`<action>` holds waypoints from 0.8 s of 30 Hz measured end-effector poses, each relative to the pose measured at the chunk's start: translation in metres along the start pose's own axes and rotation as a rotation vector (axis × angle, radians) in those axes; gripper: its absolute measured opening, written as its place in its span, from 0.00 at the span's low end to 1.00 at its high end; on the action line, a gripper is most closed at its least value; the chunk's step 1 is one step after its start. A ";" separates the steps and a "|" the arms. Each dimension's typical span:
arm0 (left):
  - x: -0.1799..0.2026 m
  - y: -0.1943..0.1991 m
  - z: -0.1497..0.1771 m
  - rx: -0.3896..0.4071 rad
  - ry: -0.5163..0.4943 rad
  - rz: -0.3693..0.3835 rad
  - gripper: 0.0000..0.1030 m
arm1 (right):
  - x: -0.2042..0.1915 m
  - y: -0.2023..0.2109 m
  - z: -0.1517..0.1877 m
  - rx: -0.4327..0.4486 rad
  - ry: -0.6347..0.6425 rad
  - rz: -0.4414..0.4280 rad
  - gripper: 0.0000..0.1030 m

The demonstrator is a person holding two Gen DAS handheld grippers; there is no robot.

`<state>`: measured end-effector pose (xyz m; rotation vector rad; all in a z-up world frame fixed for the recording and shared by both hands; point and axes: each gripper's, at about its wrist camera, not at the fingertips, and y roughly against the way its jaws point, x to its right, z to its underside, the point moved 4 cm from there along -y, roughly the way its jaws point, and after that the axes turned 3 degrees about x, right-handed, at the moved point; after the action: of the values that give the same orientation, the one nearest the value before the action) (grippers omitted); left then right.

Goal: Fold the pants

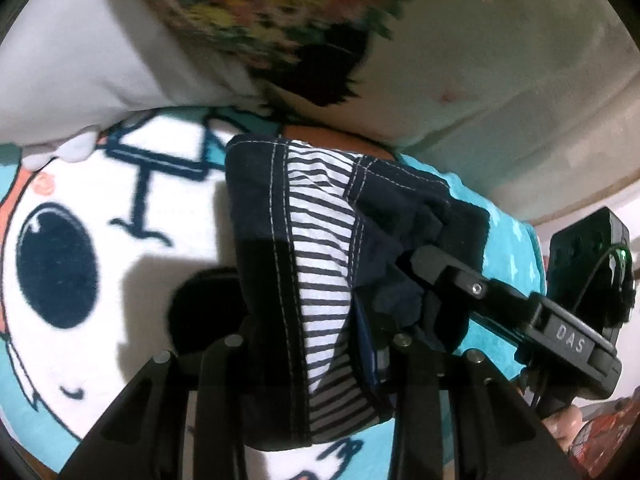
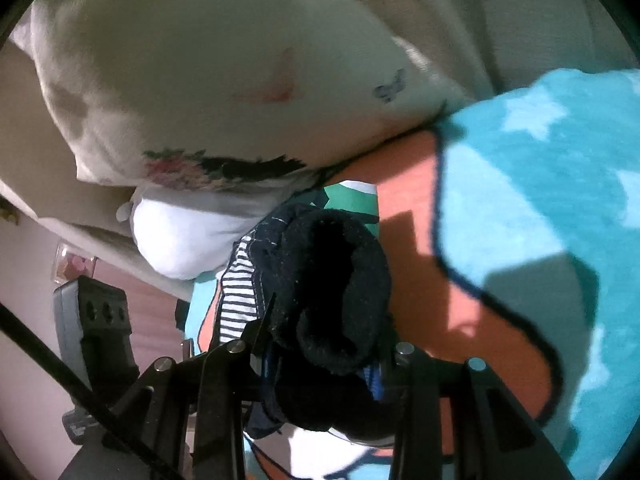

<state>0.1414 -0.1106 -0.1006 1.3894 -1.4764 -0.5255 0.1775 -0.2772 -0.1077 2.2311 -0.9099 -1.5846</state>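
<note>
Left gripper [image 1: 316,344] pinches dark navy pants [image 1: 288,264] between its fingers; a striped lining panel runs up from the jaws. Right gripper [image 2: 320,356] is clamped on a bunched, soft fold of the same pants [image 2: 332,292]. The garment hangs just above a plush cartoon blanket [image 1: 80,248]. Beyond, cream pillows [image 2: 200,92] with floral print

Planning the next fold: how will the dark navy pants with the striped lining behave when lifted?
Likely floppy: the dark navy pants bunch and sag between the left gripper and right gripper. Probably light, since small pinches hold them. The fuzzy cartoon blanket may drag them.
</note>
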 end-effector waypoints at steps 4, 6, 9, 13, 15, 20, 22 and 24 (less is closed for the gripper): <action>-0.018 0.009 -0.001 0.007 0.019 -0.012 0.32 | -0.016 -0.016 0.007 -0.017 0.013 0.004 0.37; -0.025 0.012 -0.003 0.010 0.016 -0.021 0.32 | -0.021 -0.021 0.010 -0.023 0.014 0.007 0.37; -0.036 0.016 -0.005 0.011 0.012 -0.028 0.32 | -0.030 -0.031 0.015 -0.027 0.016 0.014 0.37; -0.052 0.024 -0.006 0.011 0.007 -0.030 0.32 | -0.043 -0.044 0.019 -0.027 0.015 0.026 0.37; -0.057 0.026 -0.006 0.009 0.005 -0.029 0.32 | -0.046 -0.047 0.021 -0.025 0.015 0.032 0.37; -0.075 0.028 -0.007 -0.005 -0.012 -0.025 0.32 | -0.052 -0.054 0.029 -0.020 0.009 0.054 0.37; -0.078 0.027 -0.006 -0.013 -0.022 -0.023 0.32 | -0.053 -0.058 0.032 -0.015 0.002 0.067 0.37; -0.082 0.025 -0.006 -0.022 -0.031 -0.021 0.32 | -0.052 -0.059 0.036 -0.009 -0.006 0.083 0.37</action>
<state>0.1210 -0.0278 -0.1070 1.3860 -1.4785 -0.5776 0.1539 -0.1938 -0.1134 2.1543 -0.9825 -1.5566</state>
